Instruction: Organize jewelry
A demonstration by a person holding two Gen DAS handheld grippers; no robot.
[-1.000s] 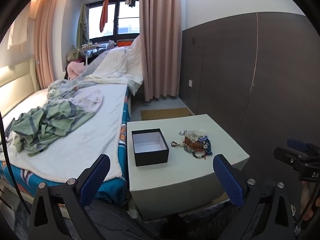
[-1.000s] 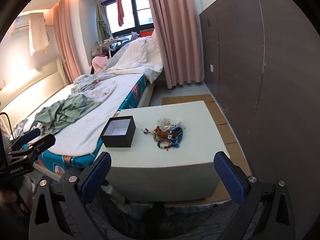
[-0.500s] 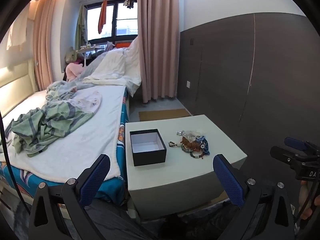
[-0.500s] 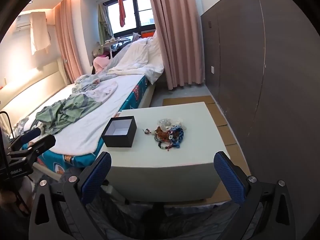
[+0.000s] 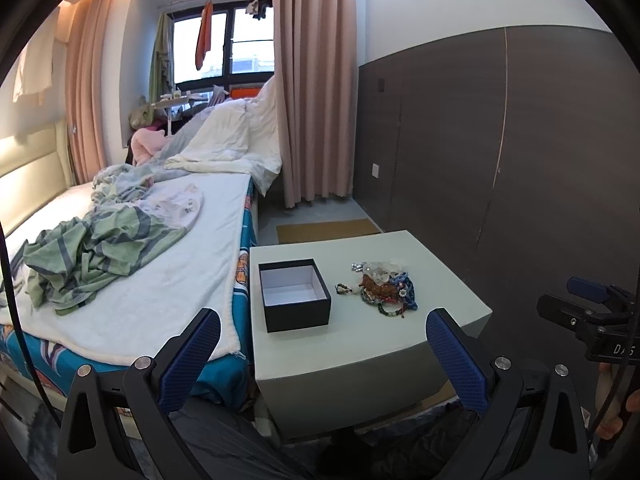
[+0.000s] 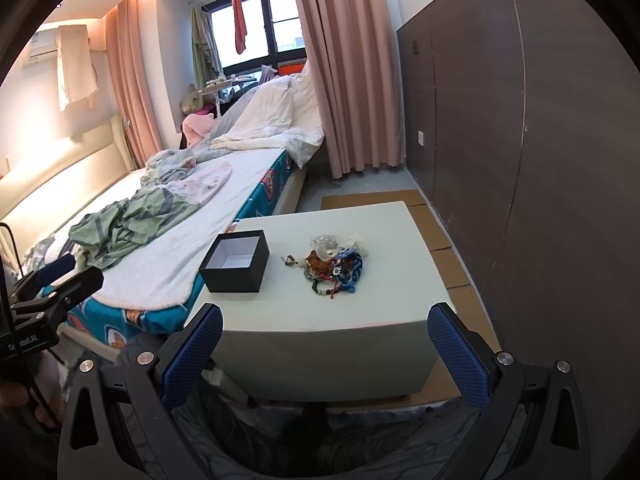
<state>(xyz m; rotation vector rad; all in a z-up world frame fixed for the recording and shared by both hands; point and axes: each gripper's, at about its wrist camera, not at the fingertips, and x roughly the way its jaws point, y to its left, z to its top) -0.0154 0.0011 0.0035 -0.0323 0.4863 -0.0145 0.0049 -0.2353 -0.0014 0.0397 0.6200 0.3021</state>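
Pale green side table (image 5: 360, 344) stands ahead of both grippers, beyond the fingertips, bed (image 5: 132, 280) to its left.

Black open box (image 6: 236, 262), white-lined and empty, sits ahead and left of the right gripper's (image 6: 324, 354) fingers; in the left wrist view it lies almost dead ahead of the left gripper (image 5: 322, 354).

Jewelry pile (image 6: 334, 266) of beaded bracelets and blue cord lies just right of the box, apart from it, nearly centred between the right fingers. No clear long axis to the heap. Judgement: the right gripper is better lined up for the first pick.

Both grippers: fingers spread wide, nothing between them, short of the table.

Writing: partial white letters on each opposite gripper's body, not legible in full.
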